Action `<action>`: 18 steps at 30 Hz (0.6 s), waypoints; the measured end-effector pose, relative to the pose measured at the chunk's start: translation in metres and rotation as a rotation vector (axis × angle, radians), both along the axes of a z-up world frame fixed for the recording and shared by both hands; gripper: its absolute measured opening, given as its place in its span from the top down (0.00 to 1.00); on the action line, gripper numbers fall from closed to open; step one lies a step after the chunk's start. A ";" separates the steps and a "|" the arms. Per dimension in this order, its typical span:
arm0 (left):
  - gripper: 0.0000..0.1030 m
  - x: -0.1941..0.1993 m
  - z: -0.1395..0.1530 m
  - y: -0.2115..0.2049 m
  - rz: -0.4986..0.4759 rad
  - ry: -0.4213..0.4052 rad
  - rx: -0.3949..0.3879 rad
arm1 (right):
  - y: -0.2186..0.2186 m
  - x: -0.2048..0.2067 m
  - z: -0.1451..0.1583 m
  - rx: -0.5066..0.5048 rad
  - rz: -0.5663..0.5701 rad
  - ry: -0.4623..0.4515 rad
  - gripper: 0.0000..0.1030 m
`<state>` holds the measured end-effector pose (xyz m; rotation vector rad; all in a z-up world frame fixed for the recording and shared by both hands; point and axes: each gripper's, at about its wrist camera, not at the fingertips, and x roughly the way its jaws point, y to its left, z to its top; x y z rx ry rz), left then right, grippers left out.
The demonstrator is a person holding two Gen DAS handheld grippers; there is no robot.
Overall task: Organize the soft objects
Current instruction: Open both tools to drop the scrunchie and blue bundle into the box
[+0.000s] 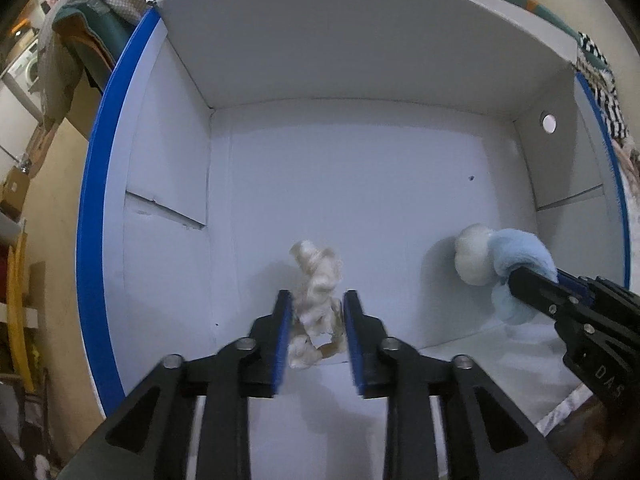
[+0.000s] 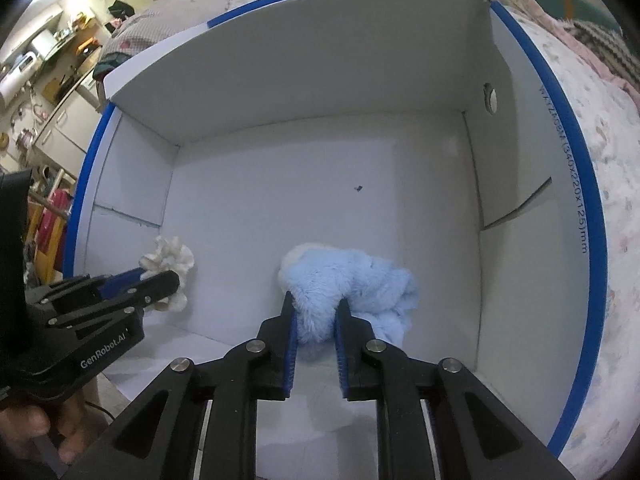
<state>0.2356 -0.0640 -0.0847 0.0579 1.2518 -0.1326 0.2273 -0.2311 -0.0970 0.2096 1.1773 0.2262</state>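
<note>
– where are the soft bits?
– lower middle, on the box [image 1: 360, 208] floor: cream curly tuft [image 1: 316, 300] loose between the left tool [image 1: 316, 328] pads, parted narrowly.
– the blue plush [image 2: 360, 292]?
– featherlight, squashy; right tool [image 2: 316, 332] barely nips its fluff. grab the bulk.

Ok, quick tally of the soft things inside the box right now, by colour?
Cream-white: 1, the curly fluffy piece between the left gripper fingers.
Light blue: 1, the plush item, with a white part at one end, between the right gripper fingers.
Total: 2, both in the white box.
</note>
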 end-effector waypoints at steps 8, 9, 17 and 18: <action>0.38 -0.010 0.022 0.001 0.022 -0.068 -0.025 | -0.004 -0.004 0.016 0.040 -0.024 -0.048 0.41; 0.38 -0.016 0.025 0.002 0.022 -0.074 -0.033 | -0.004 -0.005 0.017 0.046 -0.027 -0.051 0.39; 0.38 -0.011 0.038 0.017 0.017 -0.110 -0.034 | -0.010 -0.012 0.027 0.085 -0.047 -0.063 0.24; 0.38 -0.012 0.036 0.016 0.018 -0.113 -0.036 | -0.010 -0.013 0.028 0.082 -0.050 -0.067 0.23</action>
